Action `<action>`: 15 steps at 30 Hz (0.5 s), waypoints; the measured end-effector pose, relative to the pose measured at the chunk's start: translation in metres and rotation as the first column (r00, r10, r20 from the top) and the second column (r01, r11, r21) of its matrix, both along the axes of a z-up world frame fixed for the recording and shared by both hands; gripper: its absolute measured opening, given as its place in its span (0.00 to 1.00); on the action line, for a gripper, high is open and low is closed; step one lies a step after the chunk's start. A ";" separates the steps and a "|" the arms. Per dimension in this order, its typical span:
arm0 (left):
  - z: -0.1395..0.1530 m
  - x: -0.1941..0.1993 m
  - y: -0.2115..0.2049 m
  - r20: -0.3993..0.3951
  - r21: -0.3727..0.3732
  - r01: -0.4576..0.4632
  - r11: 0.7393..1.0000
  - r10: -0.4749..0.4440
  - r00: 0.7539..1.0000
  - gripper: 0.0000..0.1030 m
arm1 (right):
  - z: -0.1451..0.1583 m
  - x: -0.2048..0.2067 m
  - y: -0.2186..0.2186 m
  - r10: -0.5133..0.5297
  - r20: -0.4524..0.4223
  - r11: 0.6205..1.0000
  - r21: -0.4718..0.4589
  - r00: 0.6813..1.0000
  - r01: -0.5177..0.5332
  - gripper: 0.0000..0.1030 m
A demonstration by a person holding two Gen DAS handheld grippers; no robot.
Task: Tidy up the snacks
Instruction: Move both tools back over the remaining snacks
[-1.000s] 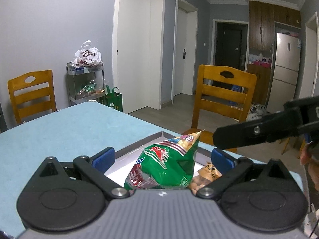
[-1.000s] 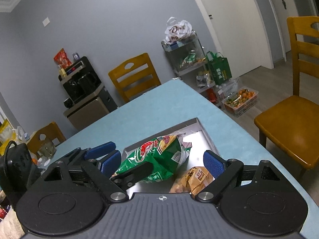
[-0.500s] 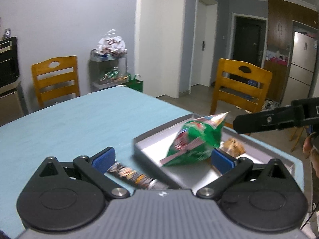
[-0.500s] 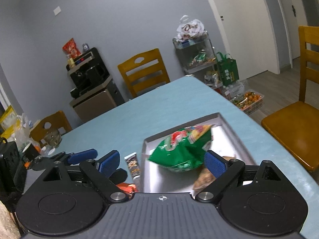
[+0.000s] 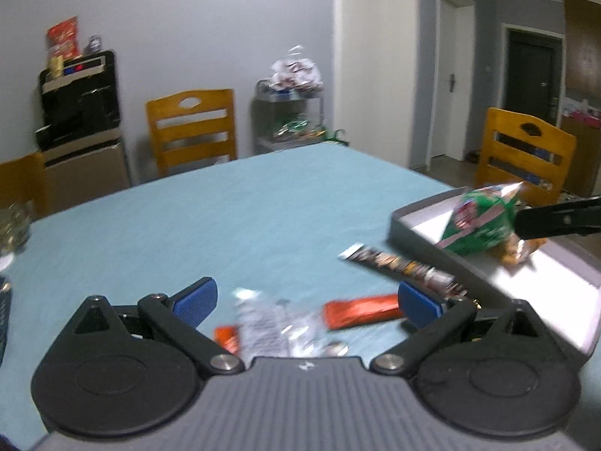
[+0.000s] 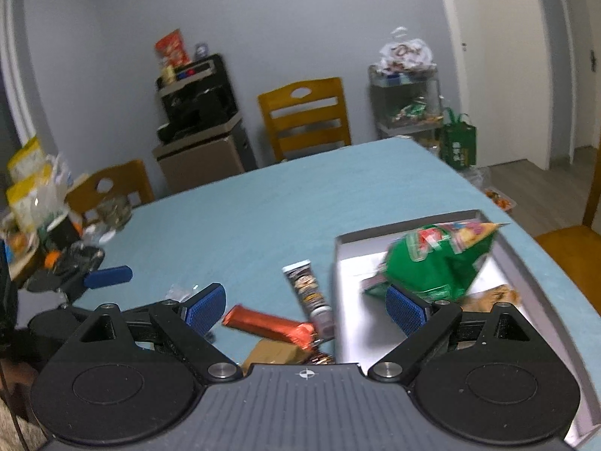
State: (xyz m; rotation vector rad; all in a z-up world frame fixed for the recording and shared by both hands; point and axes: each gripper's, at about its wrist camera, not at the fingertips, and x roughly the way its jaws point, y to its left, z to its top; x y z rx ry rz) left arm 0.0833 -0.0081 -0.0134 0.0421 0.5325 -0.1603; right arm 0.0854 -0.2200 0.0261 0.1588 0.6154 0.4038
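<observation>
A green snack bag (image 6: 435,259) lies in the grey tray (image 6: 526,263) with a tan snack packet (image 6: 496,297) beside it; both show in the left wrist view, the bag (image 5: 477,225) in the tray (image 5: 563,282). On the blue table lie a long dark bar (image 6: 310,293), an orange bar (image 6: 266,325) and a brown packet (image 6: 274,353). My left gripper (image 5: 306,300) is open over a silver wrapper (image 5: 270,327) and the orange bar (image 5: 360,310). My right gripper (image 6: 306,308) is open above the loose snacks.
Wooden chairs (image 5: 191,127) stand around the blue table (image 5: 225,218). A black appliance on a cabinet (image 6: 199,112) and a snack cart (image 6: 407,101) stand at the wall. Cluttered items (image 6: 33,203) sit at the table's far left.
Both grippers have swung left, away from the tray and the green bag, and now face the loose snacks on the table. The green bag rests in the tray.
</observation>
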 end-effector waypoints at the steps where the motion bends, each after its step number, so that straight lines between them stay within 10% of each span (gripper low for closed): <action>1: -0.003 -0.002 0.004 -0.005 0.001 -0.008 1.000 0.008 1.000 1.00 | -0.001 -0.002 0.007 0.014 0.003 1.000 -0.010 1.000 -0.014 0.90; 15: -0.031 -0.031 0.014 -0.028 -0.049 0.088 0.995 -0.089 0.996 1.00 | -0.037 -0.010 0.074 0.078 -0.063 0.985 -0.150 0.995 -0.086 0.79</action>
